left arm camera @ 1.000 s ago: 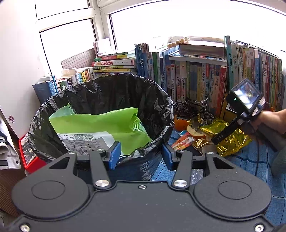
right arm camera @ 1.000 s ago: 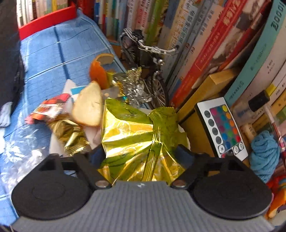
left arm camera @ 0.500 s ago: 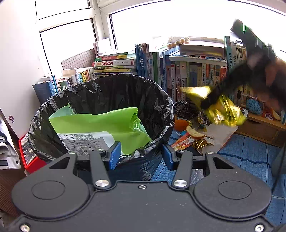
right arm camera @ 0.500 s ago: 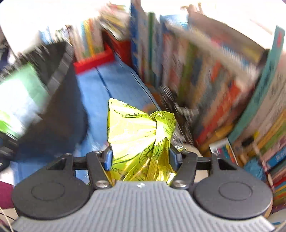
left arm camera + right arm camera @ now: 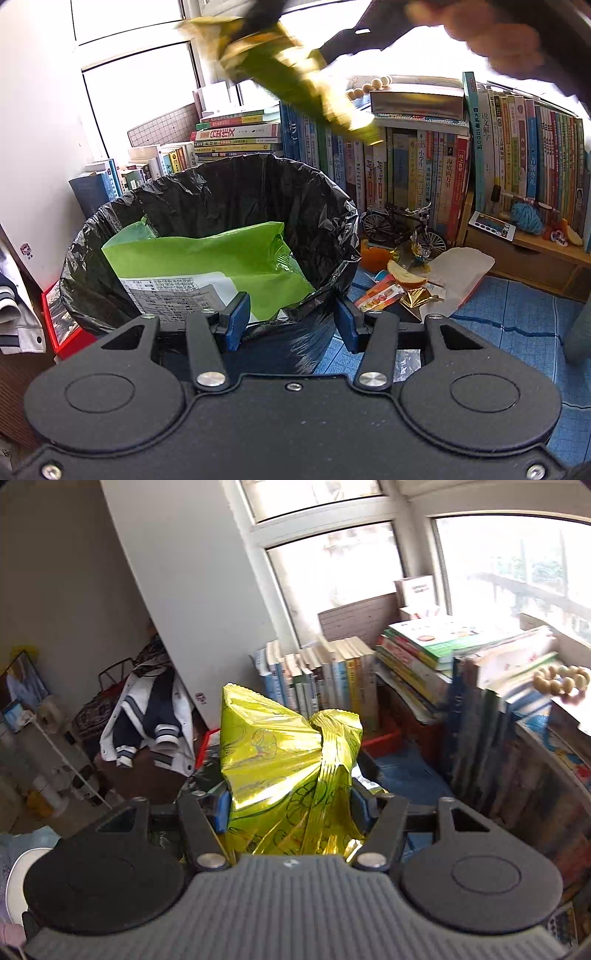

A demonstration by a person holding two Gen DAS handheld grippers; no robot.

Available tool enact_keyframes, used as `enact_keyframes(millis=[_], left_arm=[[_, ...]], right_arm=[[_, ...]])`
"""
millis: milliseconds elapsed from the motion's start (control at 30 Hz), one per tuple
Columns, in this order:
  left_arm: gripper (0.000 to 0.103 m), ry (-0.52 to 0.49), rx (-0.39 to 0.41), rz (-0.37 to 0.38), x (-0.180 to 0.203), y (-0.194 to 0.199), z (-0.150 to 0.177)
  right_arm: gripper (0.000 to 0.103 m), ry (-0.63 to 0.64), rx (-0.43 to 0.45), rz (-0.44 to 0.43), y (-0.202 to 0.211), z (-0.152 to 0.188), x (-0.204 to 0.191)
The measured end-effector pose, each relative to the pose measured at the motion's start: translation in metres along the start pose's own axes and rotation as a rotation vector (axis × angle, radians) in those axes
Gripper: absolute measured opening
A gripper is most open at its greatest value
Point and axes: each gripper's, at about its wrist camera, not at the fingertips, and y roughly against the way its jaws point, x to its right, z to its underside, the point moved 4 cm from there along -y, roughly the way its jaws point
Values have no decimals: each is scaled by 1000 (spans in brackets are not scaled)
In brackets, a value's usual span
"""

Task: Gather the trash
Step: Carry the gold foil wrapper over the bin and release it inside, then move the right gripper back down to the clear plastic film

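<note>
Your right gripper [image 5: 291,812] has its jaws clamped on the crumpled gold foil wrapper [image 5: 288,775]; seen from the left wrist, the wrapper [image 5: 295,74] is a blurred streak high above the black-lined bin [image 5: 332,206], so a release there should drop it inside; a green snack bag [image 5: 207,258] already lies in the liner. Your left gripper [image 5: 291,321] sits at the bin's near rim, jaws apart and empty, probably to steady it; whether it touches is unclear. More litter [image 5: 402,284] lies on the blue mat [image 5: 517,332] beside the bin; collection looks unfinished.
</note>
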Motion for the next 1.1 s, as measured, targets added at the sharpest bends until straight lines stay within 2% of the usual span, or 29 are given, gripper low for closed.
enact_keyframes(millis=[133, 233, 400, 600, 633, 733, 867, 1100], left_arm=[[47, 10, -9, 5, 0, -1, -2], [47, 20, -16, 15, -2, -2, -5], [47, 25, -20, 25, -5, -2, -4], [47, 17, -21, 27, -5, -2, -3], [46, 17, -22, 28, -5, -2, -3], [46, 17, -22, 29, -5, -3, -5], [46, 20, -22, 27, -6, -3, -5], [47, 24, -18, 28, -7, -2, -5]], right_arm=[[64, 13, -51, -46, -38, 6, -15], [65, -44, -101, -77, -65, 13, -10], [68, -91, -182, -78, -100, 26, 2], [77, -129, -271, -51, -124, 46, 13], [84, -136, -280, -41, -126, 48, 15], [87, -143, -284, -42, -127, 51, 16], [97, -152, -271, -67, -124, 47, 10], [101, -126, -198, -79, -103, 30, 2]])
